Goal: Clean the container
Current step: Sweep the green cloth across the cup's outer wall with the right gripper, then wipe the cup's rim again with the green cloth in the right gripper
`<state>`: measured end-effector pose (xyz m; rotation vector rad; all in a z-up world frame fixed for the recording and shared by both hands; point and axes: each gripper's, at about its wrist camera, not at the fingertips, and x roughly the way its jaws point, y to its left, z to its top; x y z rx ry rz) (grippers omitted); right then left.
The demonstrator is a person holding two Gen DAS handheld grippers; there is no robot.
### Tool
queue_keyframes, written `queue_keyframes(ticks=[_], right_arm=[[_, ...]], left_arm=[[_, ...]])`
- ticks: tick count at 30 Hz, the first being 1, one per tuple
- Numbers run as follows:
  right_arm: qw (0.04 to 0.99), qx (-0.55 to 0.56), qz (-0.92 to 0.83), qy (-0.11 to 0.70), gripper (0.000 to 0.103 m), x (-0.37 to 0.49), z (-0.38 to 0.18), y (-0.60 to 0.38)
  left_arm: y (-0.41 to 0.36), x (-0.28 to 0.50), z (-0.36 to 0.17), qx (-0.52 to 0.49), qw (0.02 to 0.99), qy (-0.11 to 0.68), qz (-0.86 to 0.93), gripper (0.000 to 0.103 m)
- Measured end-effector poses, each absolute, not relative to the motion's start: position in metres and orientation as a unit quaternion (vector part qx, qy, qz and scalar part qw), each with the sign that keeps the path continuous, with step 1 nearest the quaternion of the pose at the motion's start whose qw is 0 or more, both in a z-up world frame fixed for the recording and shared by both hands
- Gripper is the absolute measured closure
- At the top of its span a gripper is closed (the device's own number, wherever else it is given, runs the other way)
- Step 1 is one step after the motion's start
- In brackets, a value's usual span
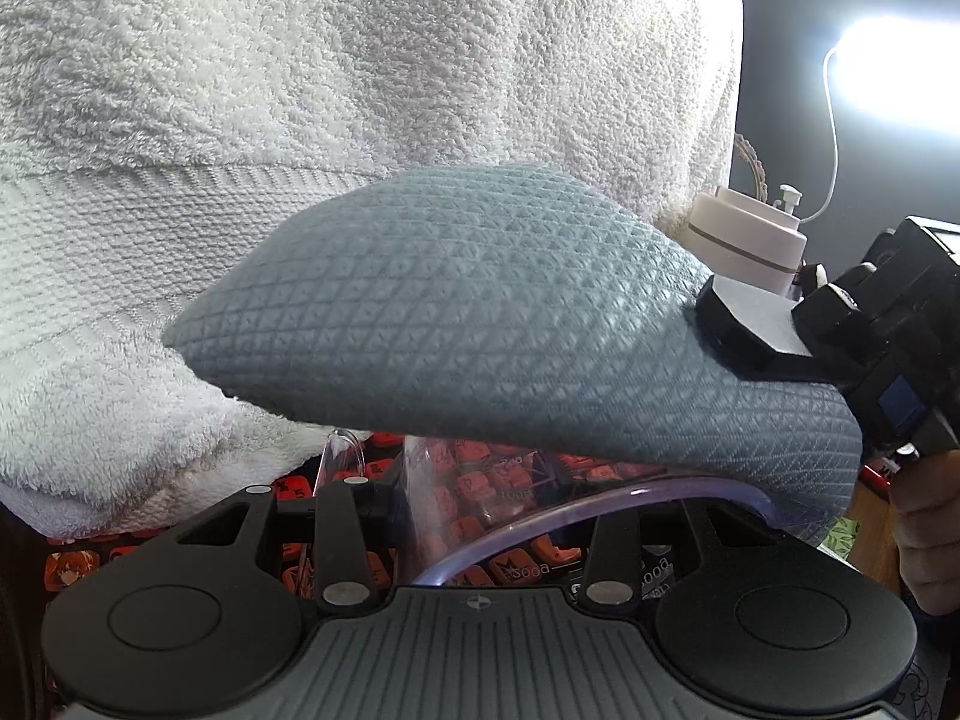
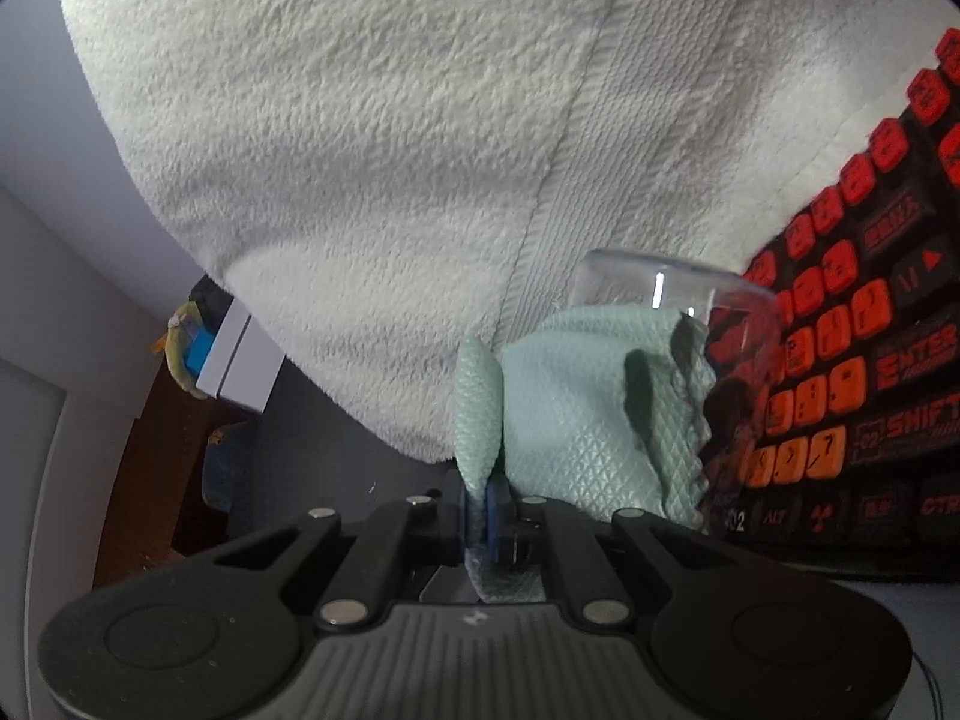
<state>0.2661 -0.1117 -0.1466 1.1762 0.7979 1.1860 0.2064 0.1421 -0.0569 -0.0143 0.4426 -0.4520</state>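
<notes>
Gripping a pale green waffle-textured cloth [image 2: 576,420] between its blue pads, the right gripper [image 2: 480,510] is clamped together on the fabric, which is stuffed into the mouth of the clear container [image 2: 672,294]. Left gripper [image 1: 480,516]: the container's transparent rim sits between its fingers; whether they press on it cannot be told. White terry towel [image 1: 300,120] fills the background in both views. Red-and-black keyboard [image 2: 852,312] lies just behind the container. White lidded jar [image 1: 750,240] and bright lamp [image 1: 900,72] at right, near a hand [image 1: 924,528]
</notes>
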Motion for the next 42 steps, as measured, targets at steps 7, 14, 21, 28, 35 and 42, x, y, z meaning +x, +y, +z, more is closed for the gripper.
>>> queue_keyframes(ticks=[7,14,21,28,35,42], right_arm=[[0.619,0.491,0.511,0.339,0.098,0.265,-0.140,-0.115],[0.619,0.526,0.481,0.330,0.098,0.274,-0.150,-0.136],[0.605,0.504,0.512,0.344,0.098,0.267,-0.148,-0.116],[0.603,0.471,0.537,0.355,0.098,0.260,-0.140,-0.100],[0.601,0.500,0.517,0.349,0.099,0.266,-0.148,-0.114],[0.598,0.529,0.495,0.343,0.098,0.273,-0.156,-0.128]], left_arm=[[0.144,0.205,-0.057,-0.007,0.950,0.217,-0.222,0.063],[0.144,0.204,-0.057,-0.007,0.950,0.217,-0.223,0.063],[0.144,0.204,-0.058,-0.010,0.950,0.217,-0.223,0.063],[0.138,0.203,-0.057,-0.005,0.951,0.217,-0.222,0.063],[0.132,0.204,-0.057,-0.006,0.950,0.217,-0.223,0.063],[0.130,0.205,-0.057,-0.008,0.950,0.217,-0.223,0.063]])
